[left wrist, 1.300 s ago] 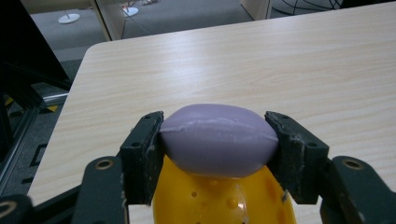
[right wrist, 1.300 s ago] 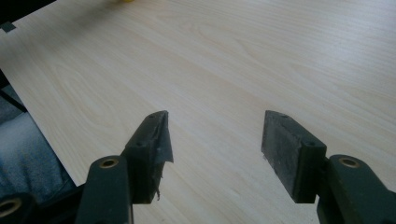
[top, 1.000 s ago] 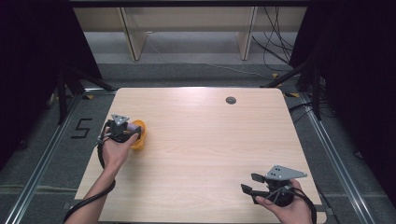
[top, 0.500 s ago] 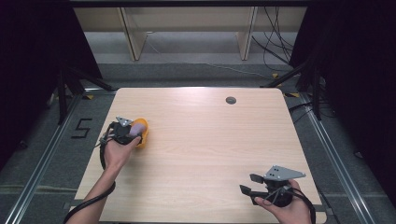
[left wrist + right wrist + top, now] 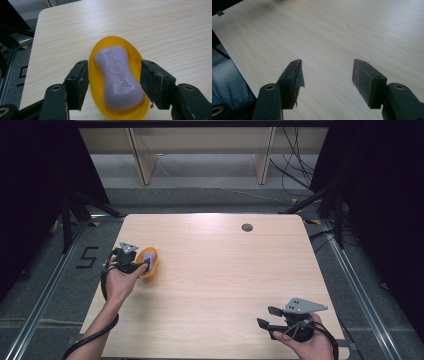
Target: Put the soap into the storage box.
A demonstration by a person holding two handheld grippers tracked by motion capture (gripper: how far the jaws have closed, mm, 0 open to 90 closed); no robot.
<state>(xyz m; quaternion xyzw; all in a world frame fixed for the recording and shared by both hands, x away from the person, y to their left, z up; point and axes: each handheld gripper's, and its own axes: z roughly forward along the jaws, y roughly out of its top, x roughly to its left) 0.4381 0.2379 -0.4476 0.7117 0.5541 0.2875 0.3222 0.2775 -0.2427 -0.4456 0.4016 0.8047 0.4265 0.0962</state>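
In the high view the left tongs (image 5: 142,263) sit at the left edge of the frame, about halfway down, over the left part of the worktop (image 5: 215,270), with the person's left hand (image 5: 120,280) behind them. They are clamped across a yellow oval soap dish (image 5: 149,262), one pad on each long side. From this height the bar in the dish is only a pale purple patch.

The left gripper view gives the detail. The dish (image 5: 113,82) fills the lower middle of the frame, and the lilac soap bar (image 5: 118,78) lies lengthwise in it, waisted in the middle, with a raised brand word running along its top. The two black pads press on the dish's outer rim at left and right; neither touches the soap. The dish's far end points to the upper part of that frame, and bare pale wood lies beyond it.

The right tongs (image 5: 267,317) are at the lower right of the high view, held by the right hand (image 5: 305,345), well apart from the dish. The right gripper view shows their jaws standing apart over bare wood grain with nothing between them, and frayed lining on the left pad (image 5: 295,75).
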